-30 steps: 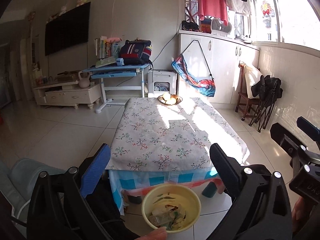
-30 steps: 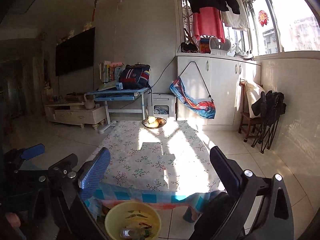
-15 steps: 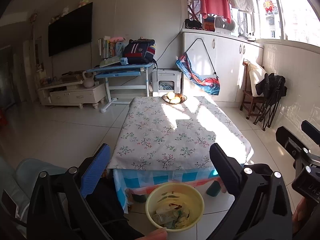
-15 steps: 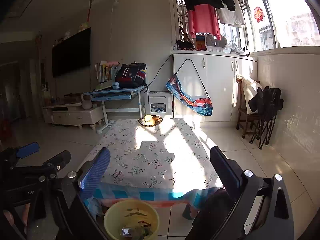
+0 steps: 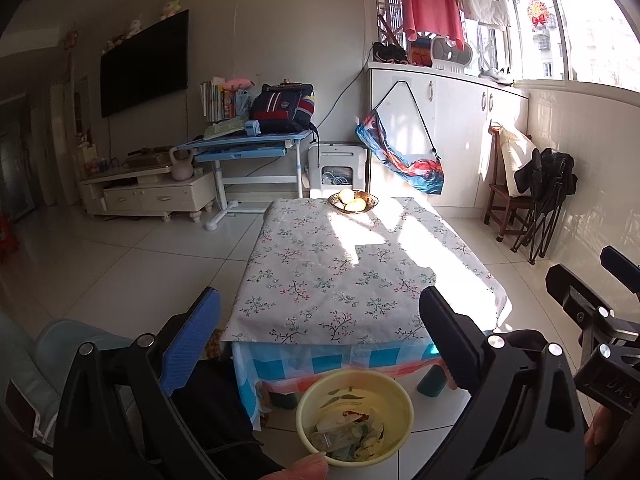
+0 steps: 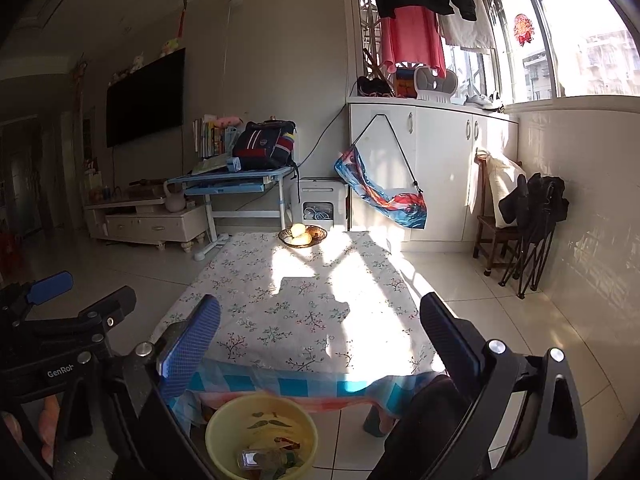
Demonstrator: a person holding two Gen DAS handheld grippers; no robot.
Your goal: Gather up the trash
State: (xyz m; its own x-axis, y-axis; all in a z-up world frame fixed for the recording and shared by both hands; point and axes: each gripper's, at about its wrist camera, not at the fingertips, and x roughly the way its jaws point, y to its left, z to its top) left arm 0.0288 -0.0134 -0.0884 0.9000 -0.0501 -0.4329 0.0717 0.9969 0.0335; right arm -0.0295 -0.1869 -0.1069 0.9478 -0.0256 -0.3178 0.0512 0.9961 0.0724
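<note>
Floral cloth covers the worktop (image 5: 352, 264) ahead of both hand-held grippers, and it shows no litter, only a fruit bowl (image 5: 353, 202) at its far end, so collecting looks nearly finished. Below them on the floor, the yellow basin (image 5: 355, 416) already holds the trash (image 5: 344, 436); the left hand-held gripper (image 5: 320, 344) and right hand-held gripper (image 6: 320, 344) are spread and carry nothing.
</note>
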